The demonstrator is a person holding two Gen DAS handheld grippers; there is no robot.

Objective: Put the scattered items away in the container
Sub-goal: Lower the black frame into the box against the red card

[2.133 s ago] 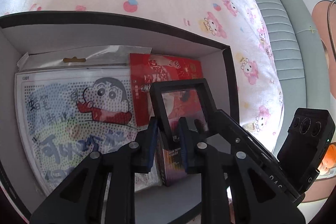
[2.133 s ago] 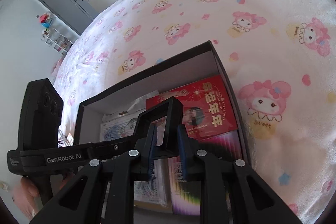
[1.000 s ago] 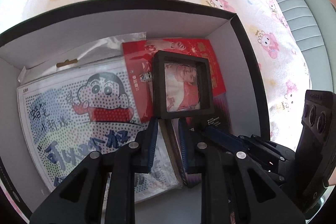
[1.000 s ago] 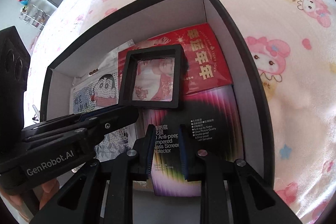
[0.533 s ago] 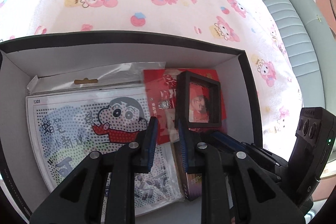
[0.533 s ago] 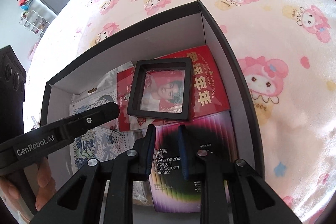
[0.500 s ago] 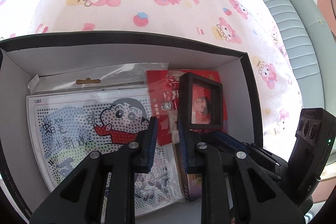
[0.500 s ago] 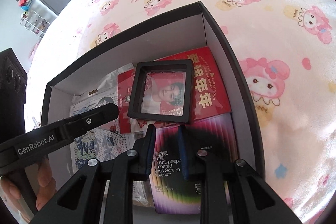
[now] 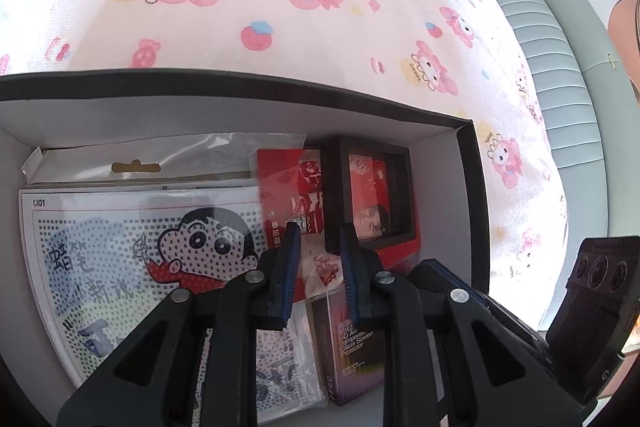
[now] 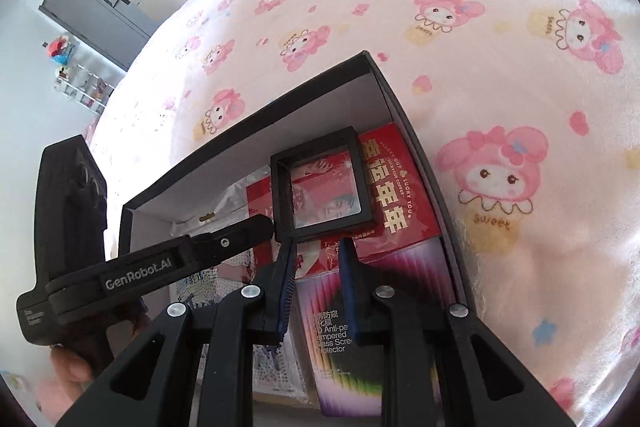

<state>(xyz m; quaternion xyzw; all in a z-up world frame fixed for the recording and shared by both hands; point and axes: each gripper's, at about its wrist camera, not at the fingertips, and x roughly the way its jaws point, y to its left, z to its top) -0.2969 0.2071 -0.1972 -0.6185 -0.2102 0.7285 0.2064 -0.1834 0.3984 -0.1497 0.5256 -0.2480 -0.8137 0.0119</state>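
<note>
The black box sits on a bed spread with a pink cartoon-print blanket — grey cabinet and white wall behind. Inside, the black picture frame lies on a red packet. Both the left gripper and right gripper hover with jaws narrow, holding nothing.

Bright daylight, blown-out highlights at right, fisheye-warped edges, dark vignetted corners.

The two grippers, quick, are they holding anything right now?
Left gripper: narrowly open, nothing between its fingers.
Right gripper: narrowly open too, holding nothing; the black frame lies in the box, apart from both.
</note>
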